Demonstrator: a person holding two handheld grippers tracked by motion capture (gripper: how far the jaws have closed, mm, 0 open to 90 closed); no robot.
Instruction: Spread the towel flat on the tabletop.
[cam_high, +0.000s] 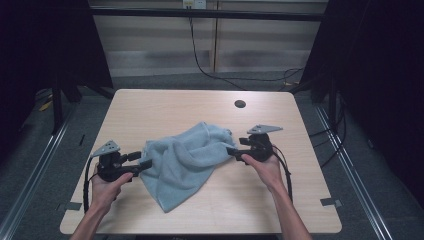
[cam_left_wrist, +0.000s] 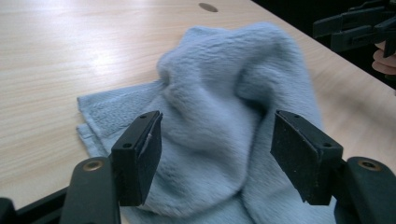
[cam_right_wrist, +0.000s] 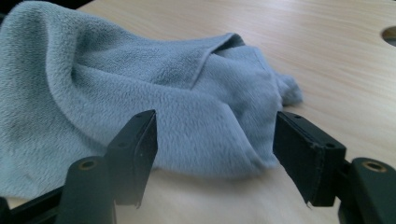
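Your left gripper (cam_high: 141, 160) at 9 o'clock and right gripper (cam_high: 235, 149) at 3 o'clock gape wide, flanking the crumpled towel (cam_high: 185, 160).

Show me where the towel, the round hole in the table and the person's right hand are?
towel (cam_high: 185, 160): high view, middle of the cloth.
round hole (cam_high: 240, 104): high view, its dark centre.
right hand (cam_high: 265, 167): high view, back of the hand.

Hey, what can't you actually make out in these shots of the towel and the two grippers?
- Towel underside: hidden by its own folds, high view.
- Towel's near edge: cut off by the bottom edge behind the left gripper, left gripper view.
- Towel's left part: cropped, right gripper view, beyond the right gripper.
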